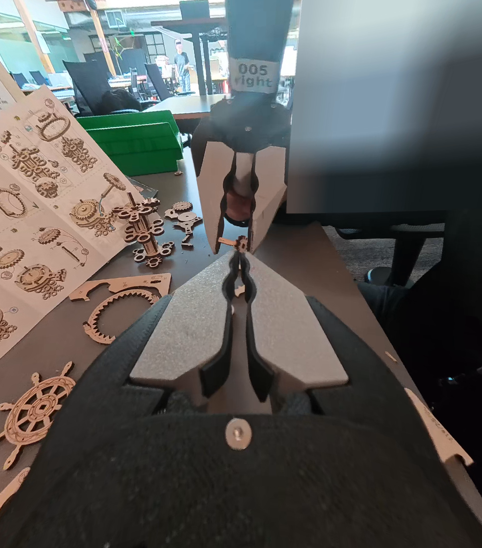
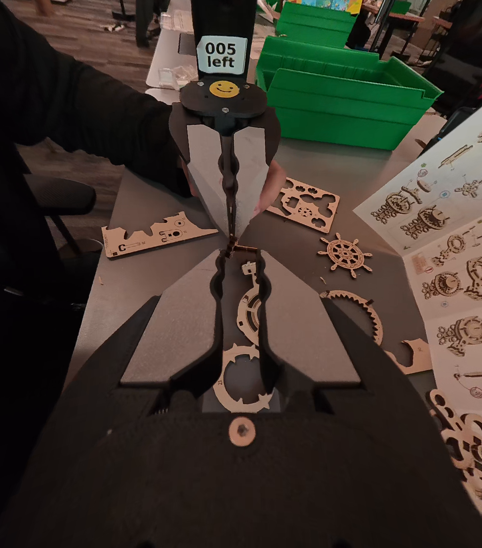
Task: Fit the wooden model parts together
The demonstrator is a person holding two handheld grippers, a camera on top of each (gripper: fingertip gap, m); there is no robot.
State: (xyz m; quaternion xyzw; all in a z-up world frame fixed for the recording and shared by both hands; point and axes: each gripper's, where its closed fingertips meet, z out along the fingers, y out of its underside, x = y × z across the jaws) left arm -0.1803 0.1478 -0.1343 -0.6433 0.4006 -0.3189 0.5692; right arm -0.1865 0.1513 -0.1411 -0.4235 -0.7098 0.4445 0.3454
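Your left gripper (image 1: 239,257) meets your right gripper (image 1: 234,247) tip to tip above the grey table (image 1: 293,267); the flat wooden ship's-wheel piece (image 1: 34,410) lies near left, the green plastic bins (image 1: 136,142) far left.

A white printed label (image 1: 254,75) wraps the black handle of the right gripper (image 1: 233,249). A second white label (image 2: 221,56) sits on the left gripper (image 2: 231,235), above a yellow smiley-face sticker (image 2: 223,89). Left of the left gripper's tongs, a folded white instruction sheet (image 1: 41,207) carries circled step numbers. A pale plywood offcut (image 2: 156,237), left of the right gripper's tongs, bears engraved part numbers.
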